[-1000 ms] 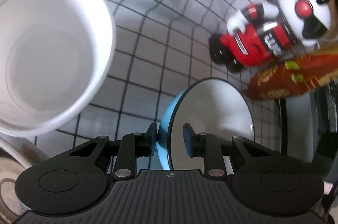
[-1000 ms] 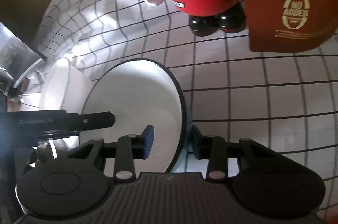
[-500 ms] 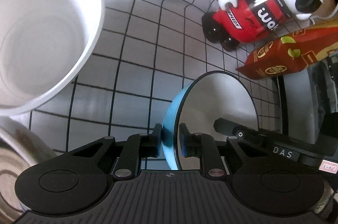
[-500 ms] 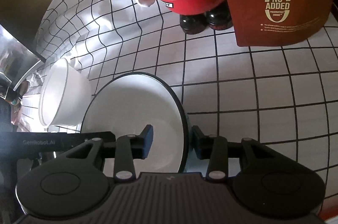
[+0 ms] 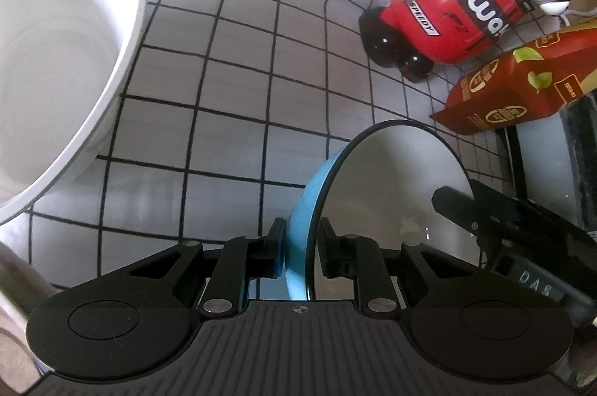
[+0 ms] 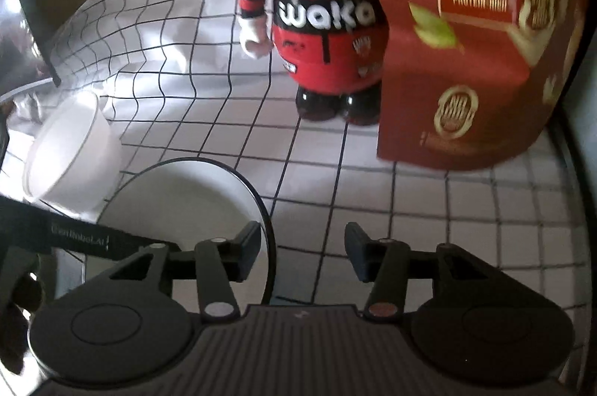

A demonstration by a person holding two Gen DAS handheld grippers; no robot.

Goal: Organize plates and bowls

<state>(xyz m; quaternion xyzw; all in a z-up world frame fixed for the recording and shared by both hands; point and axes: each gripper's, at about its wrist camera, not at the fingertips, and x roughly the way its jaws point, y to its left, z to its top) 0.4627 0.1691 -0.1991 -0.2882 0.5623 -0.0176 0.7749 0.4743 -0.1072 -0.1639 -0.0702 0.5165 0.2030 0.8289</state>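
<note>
Two grippers share one bowl at this moment. Nearest to us, the left gripper (image 5: 300, 246) has its jaws clamped on the rim of the blue bowl (image 5: 395, 190), one pad on the blue outside, the other on the white inside. The rim stands on edge between the pads and runs away from us, so the bowl is tilted and opens to the right. The right gripper (image 6: 302, 246) is at the opposite side: its jaws are opening, the rim lies between them, close to the left pad and well apart from the right one, so we judge it no longer grips. The left hand therefore carries the bowl alone. Farther left on the checked bench (image 5: 238, 90) waits the white bowl (image 5: 56, 60), probably the nesting target. Behind stand a toy (image 5: 470, 4) and a red box (image 5: 522, 90).
</note>
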